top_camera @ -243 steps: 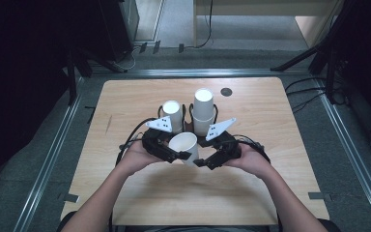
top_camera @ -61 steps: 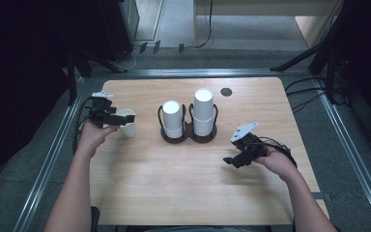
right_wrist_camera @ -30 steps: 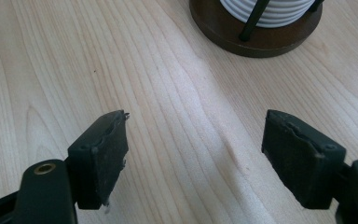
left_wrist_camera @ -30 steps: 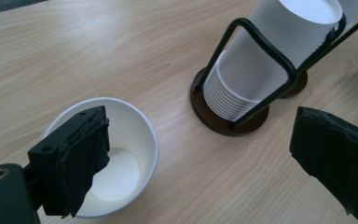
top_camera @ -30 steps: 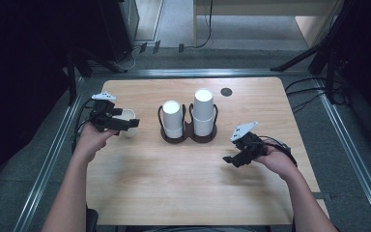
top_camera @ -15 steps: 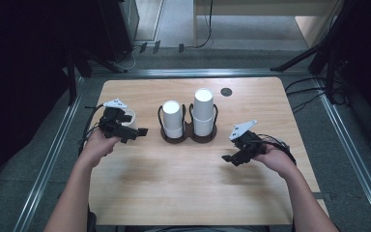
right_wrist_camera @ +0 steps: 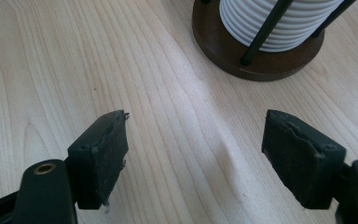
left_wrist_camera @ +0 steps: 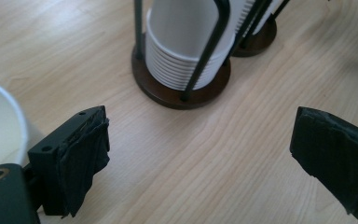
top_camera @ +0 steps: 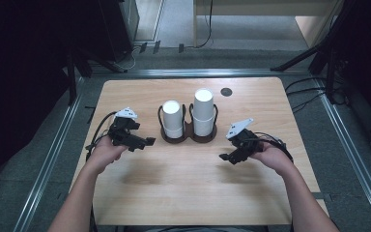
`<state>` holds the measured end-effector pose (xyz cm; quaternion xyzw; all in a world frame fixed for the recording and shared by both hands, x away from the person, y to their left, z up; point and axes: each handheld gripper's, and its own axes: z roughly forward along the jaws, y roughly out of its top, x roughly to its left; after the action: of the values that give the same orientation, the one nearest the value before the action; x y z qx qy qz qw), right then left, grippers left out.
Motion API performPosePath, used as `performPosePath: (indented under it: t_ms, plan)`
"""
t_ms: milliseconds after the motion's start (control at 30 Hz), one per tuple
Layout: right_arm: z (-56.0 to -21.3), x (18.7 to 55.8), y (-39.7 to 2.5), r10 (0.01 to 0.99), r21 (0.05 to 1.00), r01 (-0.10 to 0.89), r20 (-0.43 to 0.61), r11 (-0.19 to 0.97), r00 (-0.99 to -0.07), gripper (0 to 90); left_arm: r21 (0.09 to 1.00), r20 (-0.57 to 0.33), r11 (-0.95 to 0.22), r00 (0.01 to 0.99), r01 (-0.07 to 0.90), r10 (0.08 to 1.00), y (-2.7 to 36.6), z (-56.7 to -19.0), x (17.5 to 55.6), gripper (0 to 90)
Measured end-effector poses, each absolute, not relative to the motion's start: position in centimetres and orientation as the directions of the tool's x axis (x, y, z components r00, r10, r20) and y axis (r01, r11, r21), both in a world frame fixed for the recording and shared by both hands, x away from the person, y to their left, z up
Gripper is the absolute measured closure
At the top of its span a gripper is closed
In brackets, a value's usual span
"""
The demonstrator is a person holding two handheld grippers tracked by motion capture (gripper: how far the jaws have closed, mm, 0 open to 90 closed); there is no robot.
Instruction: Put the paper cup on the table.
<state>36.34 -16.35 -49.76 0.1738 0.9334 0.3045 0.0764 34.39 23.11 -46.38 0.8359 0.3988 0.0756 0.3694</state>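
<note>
We take the work here to be pulling paper cups off the two stacks and setting them out on the surface (top_camera: 193,193). Judged from how things lie, one loose cup (left_wrist_camera: 0,126) already stands on the wood at the far left, just beside the left claw (top_camera: 142,141); in the left gripper view its white rim sits right behind that claw's left jaw, too close for us to tell whether they touch. The shorter stack (top_camera: 172,120) and the taller stack (top_camera: 203,111) stand in their wire holders (top_camera: 188,136) at the middle of the surface, both with many cups left, so most of the job looks undone.

The left claw is spread wide with only bare wood between its jaws, which point toward the shorter stack's brown base. It has hold of nothing.

The right claw (top_camera: 228,157) hovers near the right of the holders, its jaws likewise wide apart over bare wood, gripping nothing, with the taller stack's base just ahead of it in the right gripper view.
</note>
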Motion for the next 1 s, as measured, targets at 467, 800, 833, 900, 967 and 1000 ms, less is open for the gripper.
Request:
performPosePath:
  t_ms: [467, 800, 833, 900, 967, 1000]
  plan:
    - [-49.8, 36.6, -15.6, 0.351, 0.591, 0.262, -0.038, 0.763, -0.936, 23.0, 0.676, -0.109, -0.464, 0.700, 0.573, 0.706, 20.8, -48.2, 33.6, 4.8]
    - [-49.8, 36.6, -15.6, 0.351, 0.591, 0.262, -0.038, 0.763, -0.936, 23.0, 0.672, -0.068, -0.511, 0.731, 0.536, 0.678, 18.5, -49.2, 33.1, 4.8]
    - [-49.8, 36.6, -15.5, 0.350, 0.589, 0.261, -0.039, 0.765, -0.936, 23.0, 0.670, -0.064, -0.517, 0.735, 0.533, 0.675, 18.4, -49.3, 33.0, 4.8]
    - [-49.8, 36.6, -15.5, 0.349, 0.589, 0.260, -0.039, 0.765, -0.936, 22.9, 0.665, -0.060, -0.527, 0.742, 0.529, 0.668, 18.0, -49.4, 33.0, 4.8]
    - [-49.8, 36.6, -15.5, 0.348, 0.589, 0.260, -0.039, 0.765, -0.937, 23.0, 0.661, -0.056, -0.537, 0.748, 0.524, 0.661, 17.7, -49.5, 33.0, 4.8]
    - [-49.8, 36.6, -15.6, 0.348, 0.589, 0.260, -0.039, 0.766, -0.937, 23.0, 0.659, -0.054, -0.541, 0.750, 0.523, 0.660, 17.6, -49.6, 33.0, 4.8]
